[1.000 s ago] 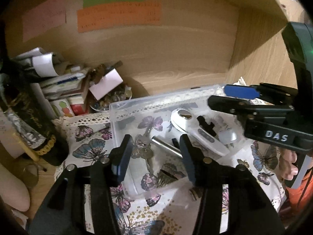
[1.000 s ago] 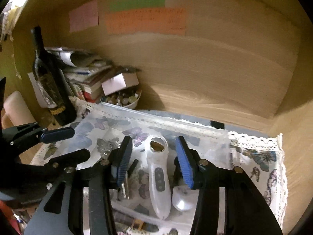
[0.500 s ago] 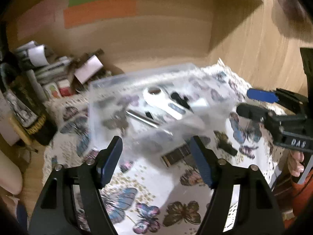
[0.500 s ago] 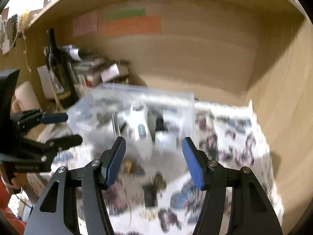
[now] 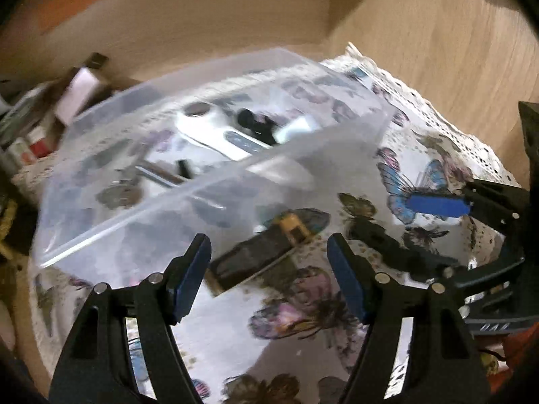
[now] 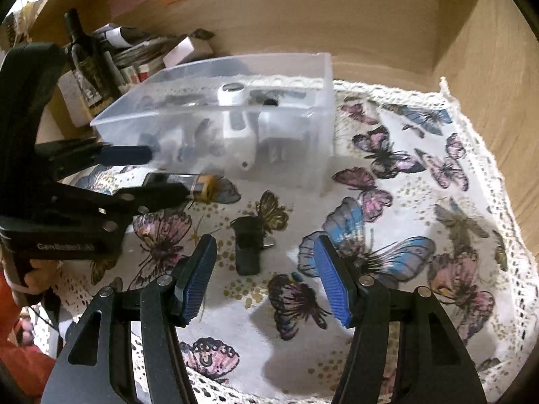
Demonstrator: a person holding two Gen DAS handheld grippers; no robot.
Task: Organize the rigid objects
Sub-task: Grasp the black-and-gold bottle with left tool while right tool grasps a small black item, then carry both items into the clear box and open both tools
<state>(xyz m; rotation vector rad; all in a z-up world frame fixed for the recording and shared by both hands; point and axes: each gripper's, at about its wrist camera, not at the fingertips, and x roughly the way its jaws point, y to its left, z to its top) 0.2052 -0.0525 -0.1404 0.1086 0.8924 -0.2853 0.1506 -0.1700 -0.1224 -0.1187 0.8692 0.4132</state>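
both grippers [image 5: 267, 272] [image 6: 264, 277] withdrawn from bin [image 6: 296, 64], fingers [image 6: 331, 282] wide, empty

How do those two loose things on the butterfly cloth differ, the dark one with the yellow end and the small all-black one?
The long dark item with a yellow end lies close to the clear plastic box; the small black item lies farther out on the butterfly cloth. The first is longer and two-toned, the second stubby and all black. The first lies crosswise in the right view, the second points toward the box. Both rest outside the box, ungrasped.

Clear glossy plastic bin [image 6: 303, 141] on lace-edged butterfly-print cloth [image 6: 421, 202].
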